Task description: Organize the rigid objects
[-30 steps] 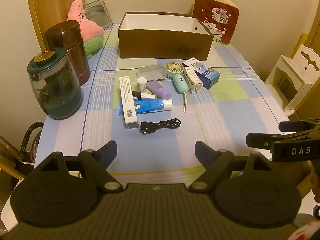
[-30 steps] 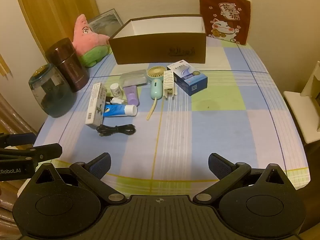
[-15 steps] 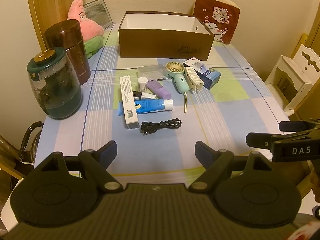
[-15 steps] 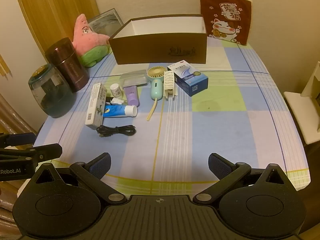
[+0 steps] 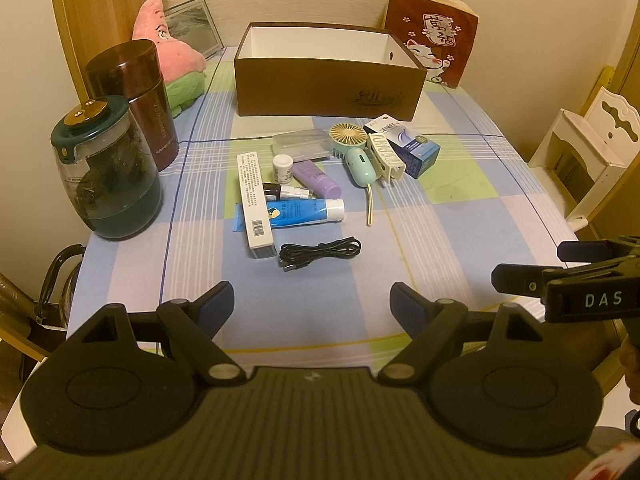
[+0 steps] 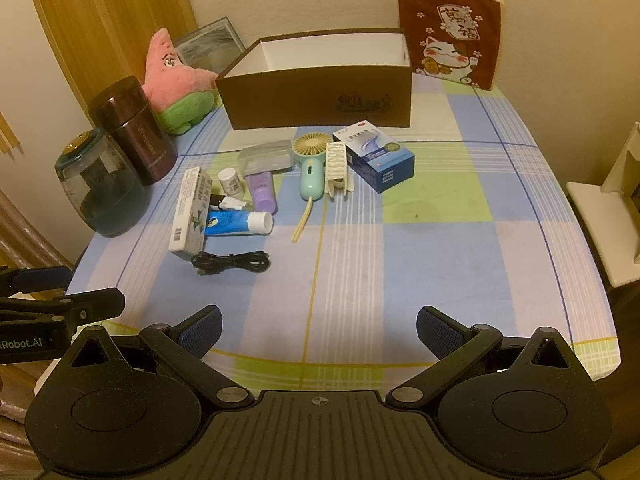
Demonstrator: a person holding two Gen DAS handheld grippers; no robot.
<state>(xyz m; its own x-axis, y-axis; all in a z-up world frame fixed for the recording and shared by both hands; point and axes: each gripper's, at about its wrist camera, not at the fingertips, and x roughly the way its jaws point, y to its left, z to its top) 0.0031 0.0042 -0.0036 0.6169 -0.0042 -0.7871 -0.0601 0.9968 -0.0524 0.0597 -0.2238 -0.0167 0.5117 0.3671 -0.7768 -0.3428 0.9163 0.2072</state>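
The left gripper [image 5: 312, 300] is hovering over the near edge of the table [image 5: 460, 216] with its fingers spread wide, gripping nothing and touching nothing. The right gripper [image 6: 319, 326] is hanging beside it over the same edge, equally wide apart and bare.

Just beyond them a coiled black cable [image 5: 320, 253] is lying on the checked cloth. Behind it a long white carton [image 5: 254, 204] is resting against a blue tube [image 5: 296, 213], with a small spray vial [image 5: 286, 191], a white-capped bottle [image 5: 282, 168] and a purple bottle [image 5: 317, 178] crowding close. Further back a clear plastic case [image 5: 302, 145], a mint handheld fan [image 5: 354, 152], a cream hair clip [image 5: 385, 158] and a blue-and-white medicine box [image 5: 406, 146] are sitting near one another.

Behind them all, the brown box [image 5: 328, 92] is standing open, its white interior showing nothing as far as either view reaches. At the left edge a glass teapot [image 5: 106, 172] is holding dark liquid, beside a closed maroon canister [image 5: 134, 100].
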